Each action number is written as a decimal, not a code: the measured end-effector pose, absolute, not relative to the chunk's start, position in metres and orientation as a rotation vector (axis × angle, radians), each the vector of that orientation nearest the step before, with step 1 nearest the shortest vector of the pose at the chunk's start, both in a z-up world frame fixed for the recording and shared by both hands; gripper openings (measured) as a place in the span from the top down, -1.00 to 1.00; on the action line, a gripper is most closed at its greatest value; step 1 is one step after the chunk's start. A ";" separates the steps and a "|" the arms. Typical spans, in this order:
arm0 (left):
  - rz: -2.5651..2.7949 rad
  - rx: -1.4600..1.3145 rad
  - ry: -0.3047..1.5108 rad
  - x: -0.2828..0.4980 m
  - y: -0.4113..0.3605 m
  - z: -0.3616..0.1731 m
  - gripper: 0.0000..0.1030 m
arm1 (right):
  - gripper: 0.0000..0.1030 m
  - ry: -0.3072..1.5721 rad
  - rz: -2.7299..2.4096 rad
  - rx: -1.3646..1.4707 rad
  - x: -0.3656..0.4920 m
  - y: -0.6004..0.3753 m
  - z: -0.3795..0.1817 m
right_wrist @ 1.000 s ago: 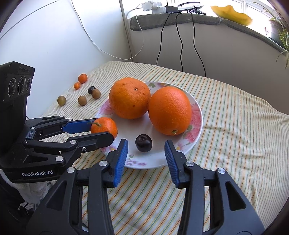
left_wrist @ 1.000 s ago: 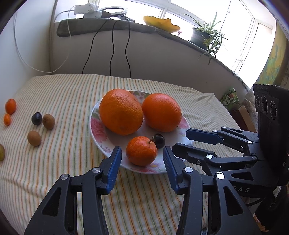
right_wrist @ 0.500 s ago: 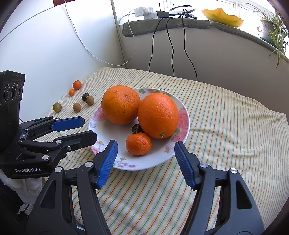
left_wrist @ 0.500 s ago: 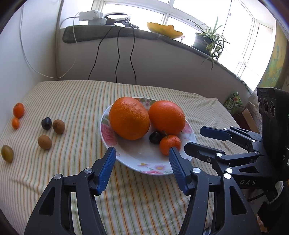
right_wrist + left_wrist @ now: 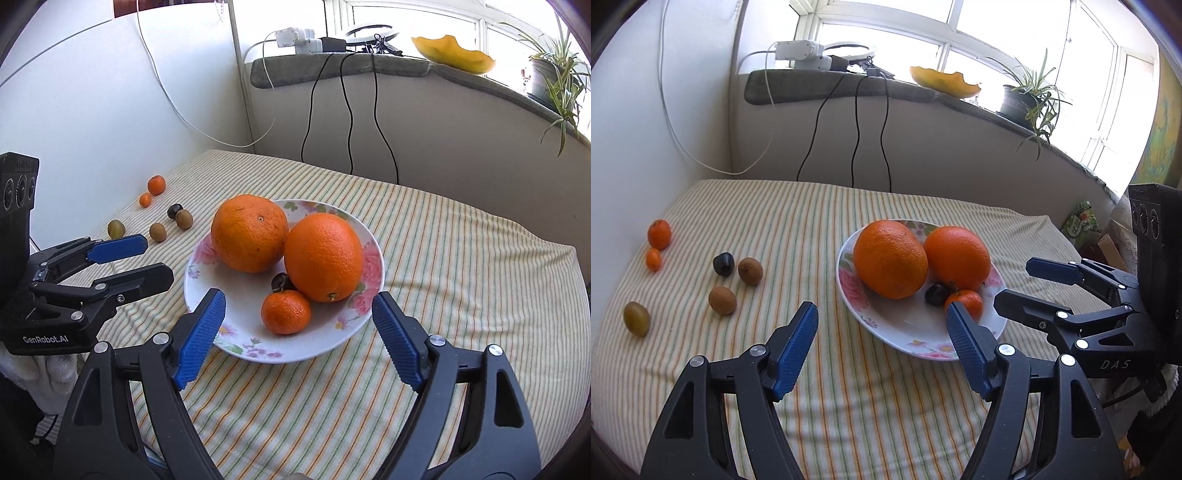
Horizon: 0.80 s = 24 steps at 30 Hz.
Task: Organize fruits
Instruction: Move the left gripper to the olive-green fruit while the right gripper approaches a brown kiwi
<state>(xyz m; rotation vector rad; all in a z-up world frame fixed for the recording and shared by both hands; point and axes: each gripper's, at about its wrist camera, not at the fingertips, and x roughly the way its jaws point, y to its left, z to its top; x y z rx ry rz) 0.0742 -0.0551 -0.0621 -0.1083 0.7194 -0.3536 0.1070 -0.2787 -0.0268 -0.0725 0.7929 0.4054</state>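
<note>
While both jaws just spread, nothing between: "GenRobot.AI" on left gripper (image 5: 122,266), "DAS" on right gripper (image 5: 1023,284)

- Plate (image 5: 373,266): one.
- Large oranges (image 5: 249,233): two, on plate.
- Mandarins (image 5: 285,312): two.
- Kumquat (image 5: 653,259): one.
- Dark plums (image 5: 723,264): two.
- Kiwis (image 5: 750,271): two.
- Green fruit (image 5: 636,318): one.

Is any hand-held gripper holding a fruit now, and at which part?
Nothing is held. The left hand-held gripper and the right hand-held gripper have just been opening, and nothing is between their jaws.
</note>
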 end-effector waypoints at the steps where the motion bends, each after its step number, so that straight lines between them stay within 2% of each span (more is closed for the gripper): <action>1: -0.350 -0.110 0.718 0.073 -0.052 -0.062 -0.39 | -0.64 0.791 0.411 -0.073 0.107 -0.277 -0.026; 24: -0.088 -0.215 0.711 0.061 0.064 -0.072 -0.39 | -0.63 0.745 0.604 -0.186 0.122 -0.189 -0.007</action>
